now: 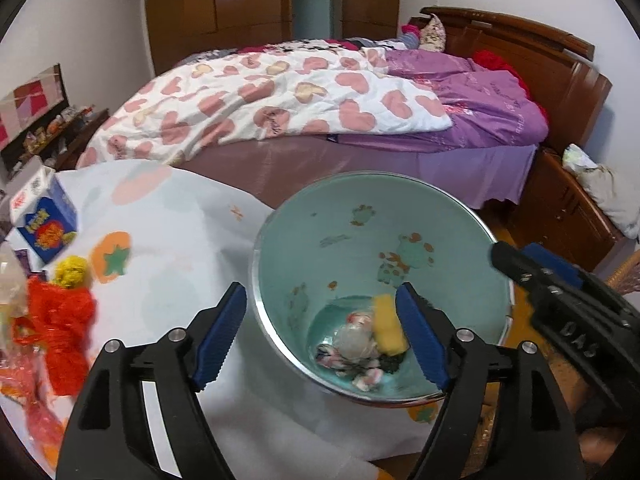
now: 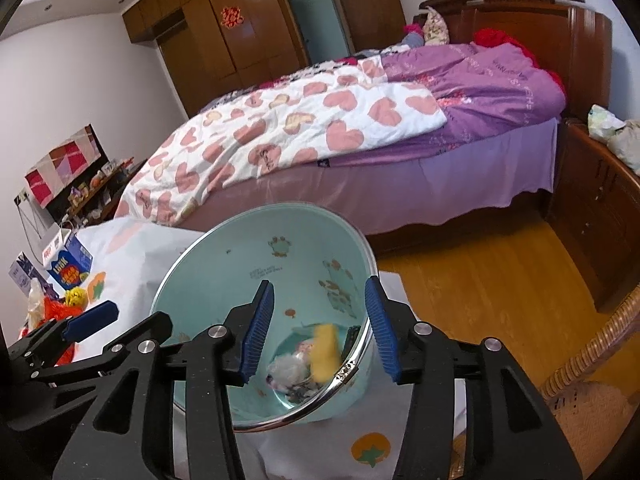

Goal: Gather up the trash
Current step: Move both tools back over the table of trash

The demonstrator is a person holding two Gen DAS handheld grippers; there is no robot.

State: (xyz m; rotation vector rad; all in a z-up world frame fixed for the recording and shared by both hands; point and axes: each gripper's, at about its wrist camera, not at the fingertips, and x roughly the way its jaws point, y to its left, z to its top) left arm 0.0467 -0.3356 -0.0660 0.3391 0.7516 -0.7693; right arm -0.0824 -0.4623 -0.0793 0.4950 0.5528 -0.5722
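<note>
**Both claws open over the bin**

Left of the left claw (image 1: 320,336), red bags (image 1: 60,328) and a yellow tuft (image 1: 72,270) lie on the desk (image 1: 180,220), which wears a white cloth with orange fruit prints; a blue carton (image 1: 48,228) stands beyond them, further left. Between this claw's blue pads (image 1: 218,340) the near rim of the bin (image 1: 360,220) shows, a pale green pail with a metal edge, standing on the desk. The claw is spread wide and grips nothing. Down in the bin, just inside the right pad, lie a yellow sponge (image 1: 388,324) and crumpled wrappers (image 1: 352,348). Right of the left claw, the right claw (image 2: 320,332) hangs over the bin's far side, part open, its pads clear of everything; the sponge appears blurred below and between them, beside the wrappers. Beyond both claws stretches a bed (image 1: 280,100) with a heart-print quilt, and right of the right claw a wicker chair (image 2: 592,380) stands on the wooden floor.
</note>
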